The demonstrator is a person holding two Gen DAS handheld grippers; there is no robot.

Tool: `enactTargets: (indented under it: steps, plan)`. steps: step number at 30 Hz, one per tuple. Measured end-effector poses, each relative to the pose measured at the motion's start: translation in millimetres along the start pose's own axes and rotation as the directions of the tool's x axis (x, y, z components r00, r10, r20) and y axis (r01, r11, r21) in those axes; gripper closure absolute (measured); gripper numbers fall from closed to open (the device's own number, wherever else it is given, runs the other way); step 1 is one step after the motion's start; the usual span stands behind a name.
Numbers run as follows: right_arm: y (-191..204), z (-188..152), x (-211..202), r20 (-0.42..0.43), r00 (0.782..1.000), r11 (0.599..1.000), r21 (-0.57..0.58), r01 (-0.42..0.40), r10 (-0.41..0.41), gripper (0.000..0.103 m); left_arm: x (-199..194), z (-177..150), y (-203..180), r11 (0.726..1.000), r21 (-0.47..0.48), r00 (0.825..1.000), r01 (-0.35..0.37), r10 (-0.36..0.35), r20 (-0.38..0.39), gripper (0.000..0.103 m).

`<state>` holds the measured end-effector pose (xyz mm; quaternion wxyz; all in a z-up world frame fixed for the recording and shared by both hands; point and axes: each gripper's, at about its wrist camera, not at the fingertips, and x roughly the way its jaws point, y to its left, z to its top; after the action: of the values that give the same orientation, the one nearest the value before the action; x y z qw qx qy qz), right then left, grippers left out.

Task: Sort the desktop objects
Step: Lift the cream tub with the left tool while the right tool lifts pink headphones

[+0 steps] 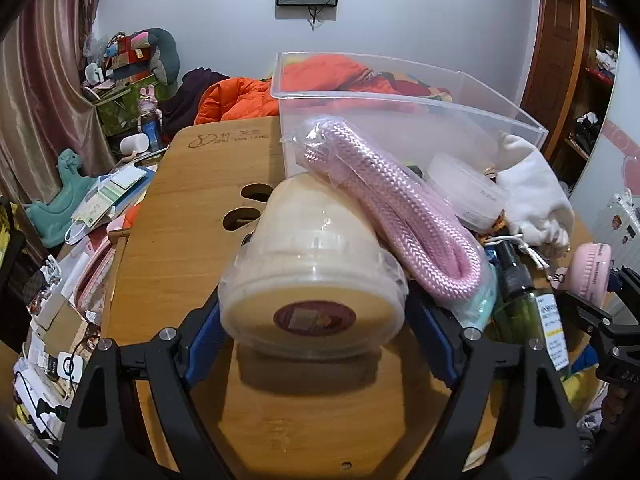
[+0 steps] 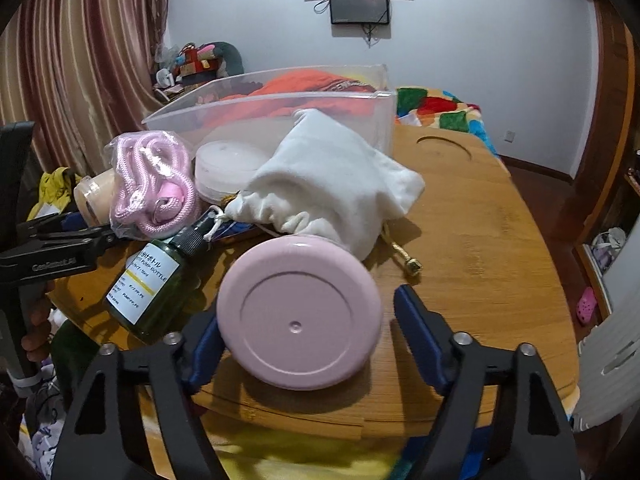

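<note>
In the left wrist view a cream plastic tub (image 1: 312, 276) lies on its side with its lid toward me. My left gripper (image 1: 316, 308) is shut on it, a blue pad against each side. It also shows at the left of the right wrist view, where the left gripper (image 2: 80, 236) holds the tub (image 2: 94, 196). My right gripper (image 2: 308, 312) is open around a pink round case (image 2: 300, 316). The left pad touches the case and a gap shows at the right pad. A clear plastic bin (image 1: 400, 100) stands at the back of the wooden table (image 1: 180, 240).
A bagged pink rope (image 1: 400, 216) leans against the tub. A flat round clear box (image 1: 464, 192), a white drawstring pouch (image 2: 332, 176) and a green pump bottle (image 2: 152, 288) lie between the grippers. Papers and clutter crowd the table's left side (image 1: 92, 208). A bed lies beyond.
</note>
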<state>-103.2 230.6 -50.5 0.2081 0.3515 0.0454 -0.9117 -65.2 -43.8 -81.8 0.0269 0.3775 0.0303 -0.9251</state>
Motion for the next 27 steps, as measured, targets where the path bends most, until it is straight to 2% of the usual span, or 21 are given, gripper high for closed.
enactTargets:
  steps: [5,9,18,22,27]
  plan:
    - [0,-1,0,-0.005,1.0,1.0,-0.005,-0.012,0.012,0.043,6,6,-1,1.0,-0.005,1.0,-0.014,0.014,0.003,0.026]
    - [1,-3,-1,-0.002,1.0,1.0,-0.003,-0.017,0.017,0.043,8,9,-1,1.0,-0.011,1.0,-0.023,0.023,0.019,0.033]
    - [7,-2,-8,0.008,1.0,1.0,-0.024,-0.012,0.012,0.044,5,8,-1,1.0,-0.016,0.999,-0.02,0.02,0.034,0.033]
    - [9,1,-15,0.031,1.0,0.999,-0.033,0.001,0.0,0.044,-9,7,-2,1.0,-0.005,0.998,0.002,-0.002,0.061,0.033]
    - [8,3,-21,0.034,0.999,1.0,-0.014,-0.019,0.019,0.044,-21,9,-1,1.0,0.001,0.996,-0.003,0.003,0.089,0.033]
